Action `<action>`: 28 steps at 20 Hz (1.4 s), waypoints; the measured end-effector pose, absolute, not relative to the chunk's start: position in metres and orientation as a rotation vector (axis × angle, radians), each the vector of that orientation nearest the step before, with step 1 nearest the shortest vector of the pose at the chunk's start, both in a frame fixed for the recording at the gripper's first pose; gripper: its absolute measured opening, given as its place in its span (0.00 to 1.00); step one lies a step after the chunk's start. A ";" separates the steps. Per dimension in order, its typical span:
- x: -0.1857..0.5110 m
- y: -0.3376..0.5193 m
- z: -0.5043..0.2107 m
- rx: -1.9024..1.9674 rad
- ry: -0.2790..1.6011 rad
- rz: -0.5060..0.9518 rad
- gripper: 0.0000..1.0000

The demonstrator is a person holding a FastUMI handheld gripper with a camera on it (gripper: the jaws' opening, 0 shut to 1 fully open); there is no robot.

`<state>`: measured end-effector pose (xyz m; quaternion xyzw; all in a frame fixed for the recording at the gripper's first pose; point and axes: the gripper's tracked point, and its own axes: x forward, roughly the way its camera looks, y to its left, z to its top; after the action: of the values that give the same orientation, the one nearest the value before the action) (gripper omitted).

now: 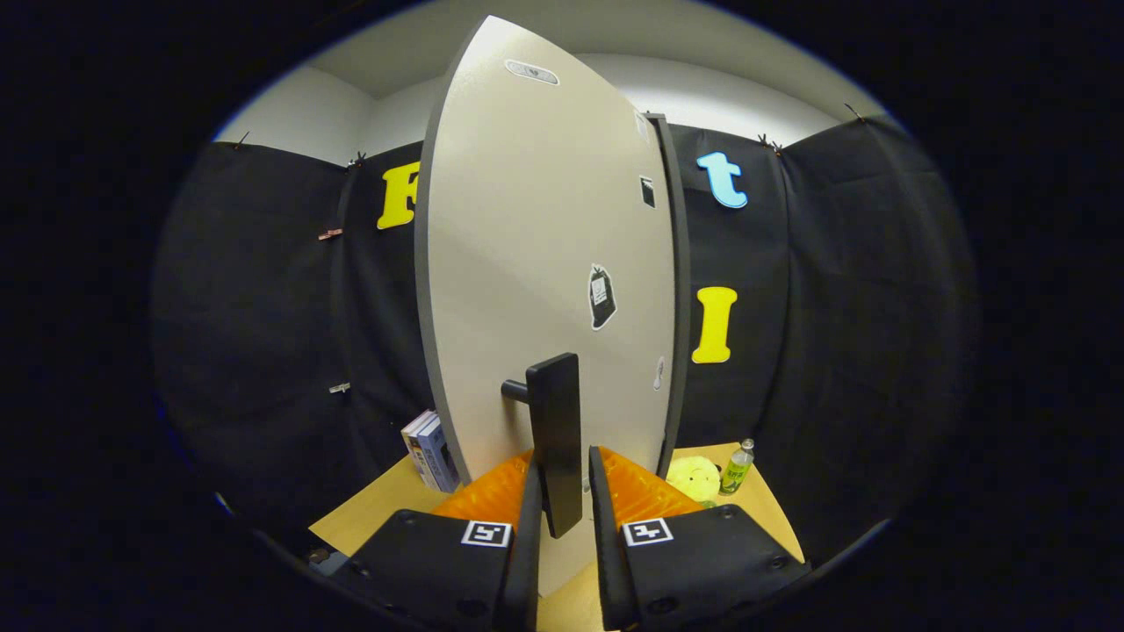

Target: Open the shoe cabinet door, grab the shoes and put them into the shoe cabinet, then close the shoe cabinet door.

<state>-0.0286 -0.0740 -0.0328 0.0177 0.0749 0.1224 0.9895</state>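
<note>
Nearest of all, the tool (pixel 562 505) has its two fingers set either side of the flat black bar handle (pixel 555 439) of the cabinet door, the lower end of the bar hanging down between them; a sliver of gap seems to remain on each side, so I cannot tell whether they truly pinch it or merely bracket it. That handle is the place to take hold: a stiff, narrow slab standing off the door on a short black post, hard and probably a little slick, so I would expect a firm squeeze across its thin faces to serve best. Behind the handle rises the tall pale beige shoe cabinet door (pixel 536 263) with a dark grey edge, a rigid panel that should swing lightly on its hinges, not drag. Whether it stands ajar or shut is hard to judge, and the cabinet's inside is hidden behind it. Left of the door's foot, upright boxes or books (pixel 430 452) stand on the tan worktop (pixel 369 513); right of it lie a round yellow soft thing (pixel 694 477) and a small green-labelled bottle (pixel 738 468).
</note>
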 end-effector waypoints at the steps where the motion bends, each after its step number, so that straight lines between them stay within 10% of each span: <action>1: -0.030 -0.082 -0.030 0.040 0.150 0.228 0.31; 13: -0.093 -0.187 -0.009 0.000 0.095 0.037 0.31; 28: -0.074 -0.039 -0.114 -0.021 0.206 0.212 0.31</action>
<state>-0.0741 -0.0392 -0.1142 -0.0103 0.1029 0.1056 0.9890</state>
